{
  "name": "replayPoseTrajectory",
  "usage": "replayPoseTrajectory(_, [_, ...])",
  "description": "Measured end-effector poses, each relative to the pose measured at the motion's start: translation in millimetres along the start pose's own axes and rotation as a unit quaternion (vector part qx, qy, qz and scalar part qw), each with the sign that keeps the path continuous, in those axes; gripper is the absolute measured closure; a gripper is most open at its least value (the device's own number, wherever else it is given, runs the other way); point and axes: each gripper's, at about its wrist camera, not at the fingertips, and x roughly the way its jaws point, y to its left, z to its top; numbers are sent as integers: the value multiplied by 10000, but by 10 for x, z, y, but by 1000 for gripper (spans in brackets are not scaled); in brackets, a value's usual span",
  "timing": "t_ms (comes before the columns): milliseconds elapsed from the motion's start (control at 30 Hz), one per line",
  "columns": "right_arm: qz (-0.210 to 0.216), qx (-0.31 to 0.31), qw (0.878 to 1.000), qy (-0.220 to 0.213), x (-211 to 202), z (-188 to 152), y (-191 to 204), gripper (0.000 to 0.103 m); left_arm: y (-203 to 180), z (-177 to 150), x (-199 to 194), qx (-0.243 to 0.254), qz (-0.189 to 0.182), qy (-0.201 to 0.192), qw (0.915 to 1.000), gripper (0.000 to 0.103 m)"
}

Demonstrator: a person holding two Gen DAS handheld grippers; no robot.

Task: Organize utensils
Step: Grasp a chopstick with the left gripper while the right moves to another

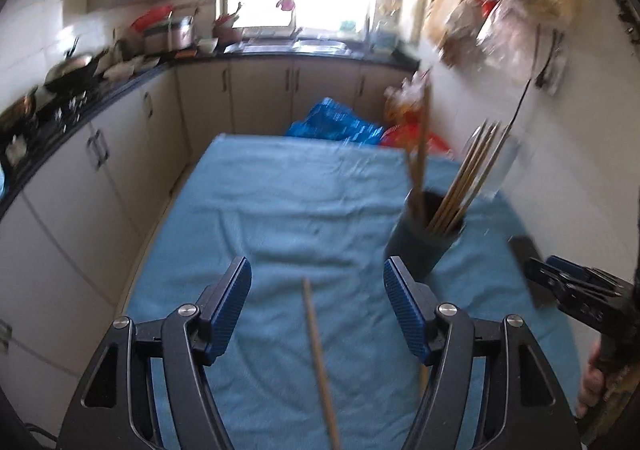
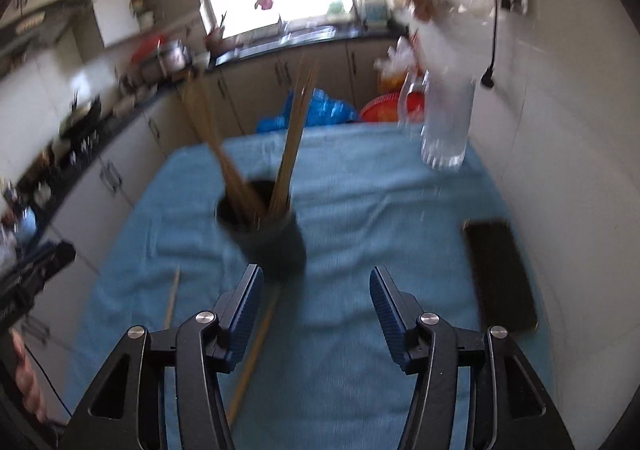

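A dark round holder [image 1: 424,242] [image 2: 276,246] stands on the blue cloth [image 1: 280,201] with several wooden chopsticks [image 1: 460,177] [image 2: 292,137] upright in it. One loose chopstick [image 1: 320,362] lies on the cloth below my left gripper [image 1: 317,282], whose jaws are open and touch nothing. In the right wrist view a loose chopstick [image 2: 256,346] lies by the left finger of my right gripper [image 2: 316,284], and another [image 2: 172,302] lies further left. The right gripper is open and empty, just in front of the holder. Each gripper shows at the edge of the other's view.
A flat black phone-like slab [image 2: 500,274] lies at the cloth's right edge near the white wall. A clear glass jug [image 2: 444,125] stands at the far right corner. Blue and red bags [image 1: 332,121] sit behind the table. Kitchen counters [image 1: 100,97] run along the left.
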Motion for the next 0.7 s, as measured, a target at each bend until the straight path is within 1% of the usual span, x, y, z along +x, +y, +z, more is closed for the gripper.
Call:
replayPoseTrajectory(100, [2,-157,9995,274,117,-225,65,42,120,-207,185,-38,140,325,9994,35])
replayPoseTrajectory(133, [37,-196,9991,387,168,-298,89,42,162,-299,288,-26,202,503,9985,35])
replayPoseTrajectory(200, [176,-265,9973,662,299,-436,145,42,201,-424,429,-14,289,742,9968,35])
replayPoseTrajectory(333, [354,-471,9921,1105,549,-670,328,42,270,-646,744,-39,246,1287,9914,35])
replayPoseTrajectory(433, [346,-701,9875,1367,713,-821,515,42,224,-762,916,65,238,1546,9877,36])
replayPoseTrajectory(500, [261,-853,9856,1436,788,-884,612,43,134,-809,987,220,250,1643,9858,40])
replayPoseTrajectory(533, [199,-962,9844,1459,832,-921,670,46,93,-831,1019,289,238,1683,9850,46])
replayPoseTrajectory(567, [157,-1032,9837,1465,858,-945,706,55,49,-855,1055,359,227,1733,9839,54])
replayPoseTrajectory(600, [99,-1107,9828,1478,888,-961,743,59,-6,-880,1072,460,330,1693,9839,54])
replayPoseTrajectory(633, [9,-1195,9829,1402,893,-975,773,63,-46,-888,1066,504,375,1631,9846,62])
replayPoseTrajectory(667, [-6,-1229,9827,1382,902,-985,797,75,-70,-884,1062,504,361,1611,9850,71])
replayPoseTrajectory(700, [17,-1228,9829,1372,898,-981,793,81,-93,-888,1054,504,352,1613,9850,78])
